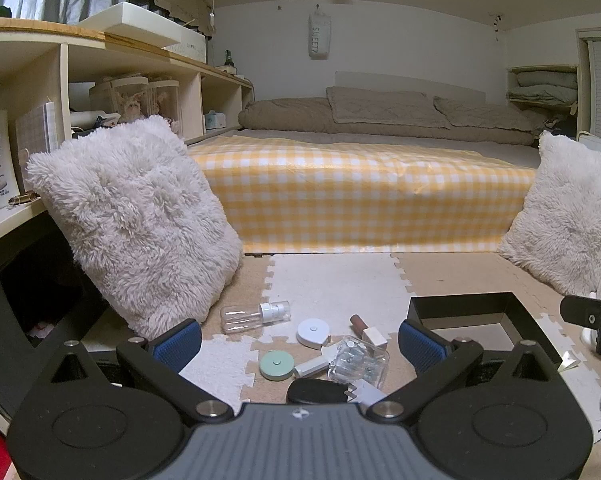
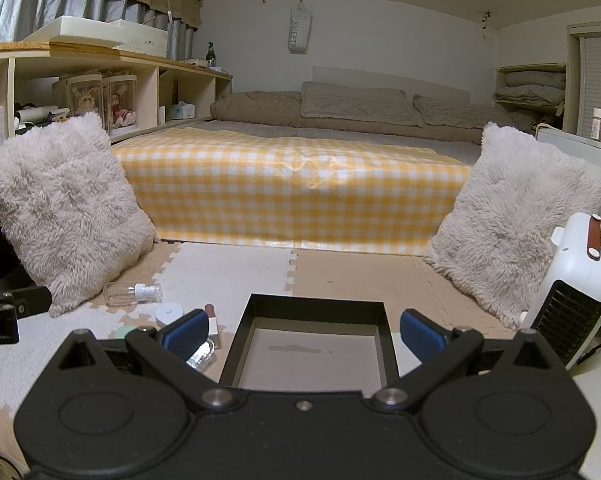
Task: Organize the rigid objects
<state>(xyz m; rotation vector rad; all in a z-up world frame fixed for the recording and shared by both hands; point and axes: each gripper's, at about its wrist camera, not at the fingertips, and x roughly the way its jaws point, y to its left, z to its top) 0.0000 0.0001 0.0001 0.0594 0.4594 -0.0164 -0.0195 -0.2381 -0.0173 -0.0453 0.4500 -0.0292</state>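
Small items lie scattered on the foam floor mat: a clear spray bottle on its side, a white round case, a green round case, a lipstick tube, a clear plastic box, a white tube and a black flat object. My left gripper hovers open just above and behind them, holding nothing. A black open box sits empty to their right, between the open fingers of my right gripper. The spray bottle and white case show left in the right wrist view.
Two fluffy white cushions lean at either side of a bed with a yellow checked cover. A shelf unit runs along the left. A white fan heater stands at right, close to the box.
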